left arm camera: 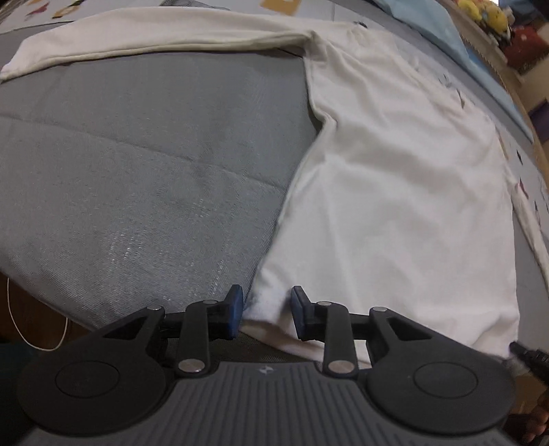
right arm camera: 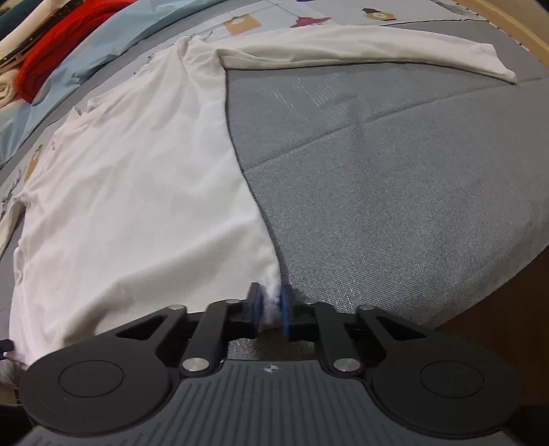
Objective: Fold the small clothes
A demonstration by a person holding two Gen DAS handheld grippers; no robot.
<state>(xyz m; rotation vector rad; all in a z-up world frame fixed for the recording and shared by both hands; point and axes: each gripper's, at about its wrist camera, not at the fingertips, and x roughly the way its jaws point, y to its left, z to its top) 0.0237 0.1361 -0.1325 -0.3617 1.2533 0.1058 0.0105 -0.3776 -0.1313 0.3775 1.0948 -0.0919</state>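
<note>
A white long-sleeved shirt (left arm camera: 394, 192) lies flat on a grey bed cover (left arm camera: 137, 171), with one sleeve (left arm camera: 154, 41) stretched out sideways at the far end. My left gripper (left arm camera: 267, 314) is open, its blue pads (left arm camera: 236, 310) on either side of the shirt's near left hem corner. In the right wrist view the same shirt (right arm camera: 137, 192) fills the left half, its other sleeve (right arm camera: 360, 44) stretched to the right. My right gripper (right arm camera: 270, 305) is shut on the shirt's near right hem corner, white cloth bunched between the blue pads.
A red folded garment (right arm camera: 55, 48) and light blue patterned bedding (right arm camera: 103, 51) lie beyond the shirt. Yellow toys (left arm camera: 487, 13) sit at the far right. The bed's edge drops off near both grippers; a white cord (left arm camera: 37, 329) hangs below left.
</note>
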